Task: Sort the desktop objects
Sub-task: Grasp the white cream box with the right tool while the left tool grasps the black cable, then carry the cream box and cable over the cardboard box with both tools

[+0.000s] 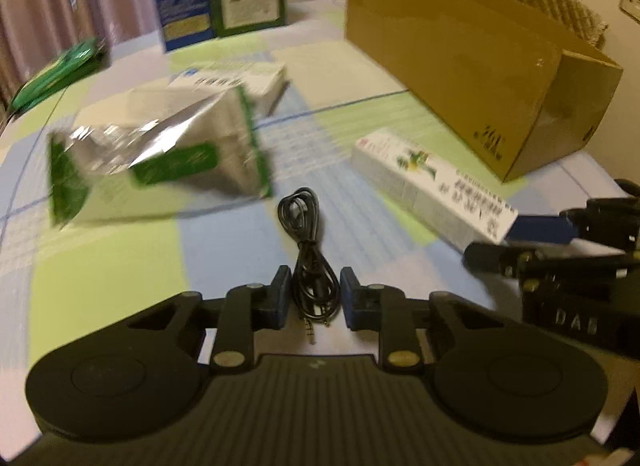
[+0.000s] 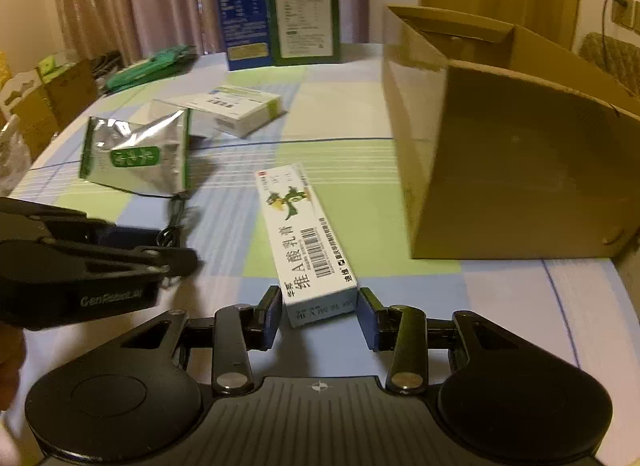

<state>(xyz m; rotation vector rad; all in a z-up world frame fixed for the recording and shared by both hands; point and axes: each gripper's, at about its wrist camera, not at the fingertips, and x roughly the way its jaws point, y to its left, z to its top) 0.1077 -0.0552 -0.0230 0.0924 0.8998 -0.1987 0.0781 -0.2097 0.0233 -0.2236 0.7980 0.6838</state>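
Note:
A coiled black audio cable (image 1: 306,250) lies on the checked tablecloth between the open jaws of my left gripper (image 1: 315,296), with its plugs near the pads. A long white ointment box (image 2: 304,242) lies with its near end between the open jaws of my right gripper (image 2: 320,316); its sides are not gripped. The box also shows in the left wrist view (image 1: 432,185), with the right gripper (image 1: 532,238) at its end. The left gripper (image 2: 100,254) shows at the left of the right wrist view, over the cable (image 2: 172,225).
An open cardboard box (image 2: 500,153) stands at the right. A silver and green foil pouch (image 2: 136,153) and a flat white box (image 2: 240,109) lie mid-table. Tall blue (image 2: 240,5) and green (image 2: 304,13) cartons stand at the far edge, with a green packet (image 2: 148,65) at the left.

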